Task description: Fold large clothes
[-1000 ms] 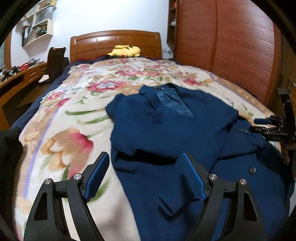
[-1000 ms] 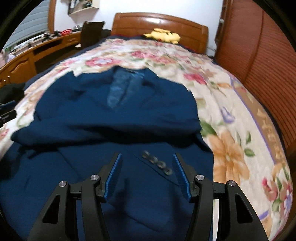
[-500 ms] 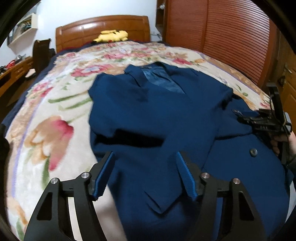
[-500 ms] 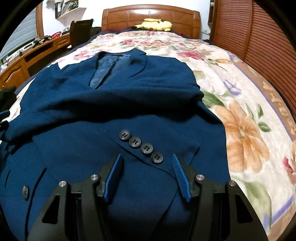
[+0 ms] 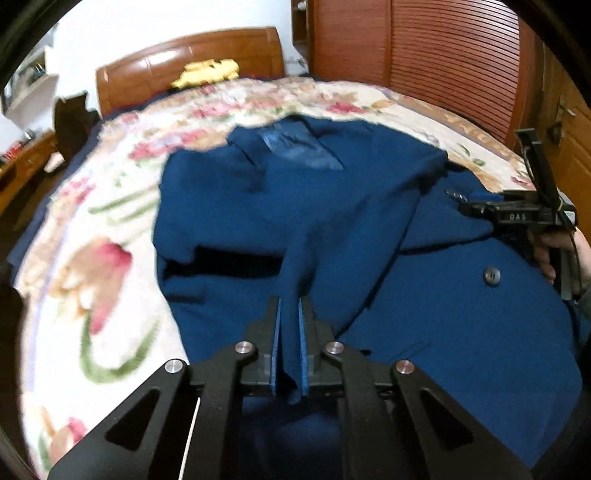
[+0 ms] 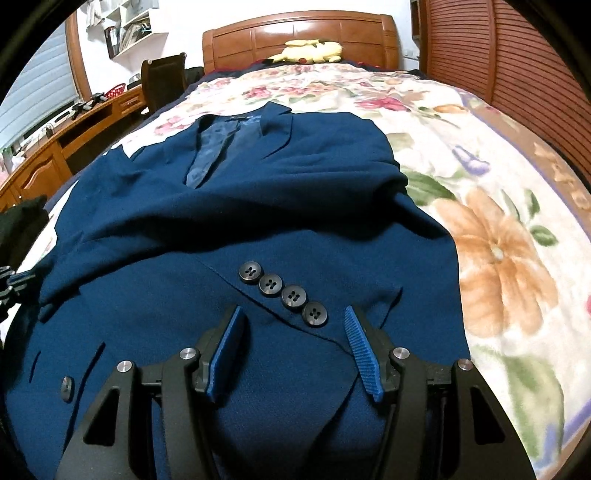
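A dark blue suit jacket lies face up on the bed, collar toward the headboard, sleeves folded across its front. My left gripper is closing its jaws, and the blue pads pinch a raised fold of the jacket's lower front. My right gripper hovers open just over the jacket, its fingers either side of a sleeve cuff with several dark buttons. Nothing is pressed between its pads. The right gripper also shows at the right of the left wrist view, held by a hand.
A floral blanket covers the bed. A yellow plush toy rests by the wooden headboard. Slatted wooden doors stand along the right side. On the left are a wooden desk and a dark chair.
The left gripper moved in over the jacket's lower front and shut on a fold of it. The right gripper sank closer to the buttoned cuff and stayed open.
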Available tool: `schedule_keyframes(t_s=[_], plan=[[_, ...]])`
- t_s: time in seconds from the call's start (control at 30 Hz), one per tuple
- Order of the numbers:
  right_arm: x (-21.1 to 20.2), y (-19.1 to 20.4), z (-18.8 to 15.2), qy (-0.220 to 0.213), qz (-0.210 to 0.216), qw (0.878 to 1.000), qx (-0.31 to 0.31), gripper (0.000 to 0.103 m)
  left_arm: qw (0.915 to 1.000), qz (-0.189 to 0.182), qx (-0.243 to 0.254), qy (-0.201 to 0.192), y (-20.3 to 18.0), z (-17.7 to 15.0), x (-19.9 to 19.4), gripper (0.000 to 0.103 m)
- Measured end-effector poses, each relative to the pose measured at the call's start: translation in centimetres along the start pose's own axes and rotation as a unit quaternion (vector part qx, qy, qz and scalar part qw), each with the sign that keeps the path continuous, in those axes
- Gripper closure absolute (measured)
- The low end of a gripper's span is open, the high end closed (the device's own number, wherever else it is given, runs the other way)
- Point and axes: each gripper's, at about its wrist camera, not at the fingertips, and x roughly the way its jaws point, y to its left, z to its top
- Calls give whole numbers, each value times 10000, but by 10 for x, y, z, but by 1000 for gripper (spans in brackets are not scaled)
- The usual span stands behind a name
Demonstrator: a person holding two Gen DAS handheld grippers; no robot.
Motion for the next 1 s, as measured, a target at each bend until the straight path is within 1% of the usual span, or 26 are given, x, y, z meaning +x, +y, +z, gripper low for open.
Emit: schedule_keyframes(t_s=[0.03,0.1,0.2,0.27,0.37,0.5,0.63,0.7,0.8,0.9,0.97,1.0], plan=[[0,0,0,-2,5,10000,5,44,9999,89,-5,-129,-5,2,-9,94],[-1,0,0,-20,-7,10000,3,44,9992,140,-24,-379,-16,4,-29,94],[-13,6,0,-136,-144,9998,-22,44,9980,275,124,-559,-38,3,-55,94],[-26,9,-1,-305,-237,9993,2,44,9980,243,144,-572,-46,2,-65,94],[-45,13,-1,-375,-114,9992,108,44,9984,133,105,-542,-60,-2,-73,94],[-71,21,-12,-534,-131,9985,-14,44,9987,88,42,-498,-78,-13,-77,94],[-88,20,-33,-493,-177,9984,-195,44,9991,14,12,-431,-95,-21,-83,94],[-95,20,-42,-435,-191,9984,-299,44,9991,57,4,-418,-102,-24,-90,94],[-114,20,-54,-475,-264,9976,-424,44,9991,81,-14,-411,-112,-26,-100,94],[-127,17,-62,-520,-180,9972,-510,44,9988,143,111,-463,-116,-23,-105,94],[-133,18,-61,-606,-182,9962,-605,44,9986,169,60,-495,-112,-21,-105,89],[-135,15,-60,-656,-161,9962,-559,44,9983,211,-32,-544,-108,-18,-106,86]])
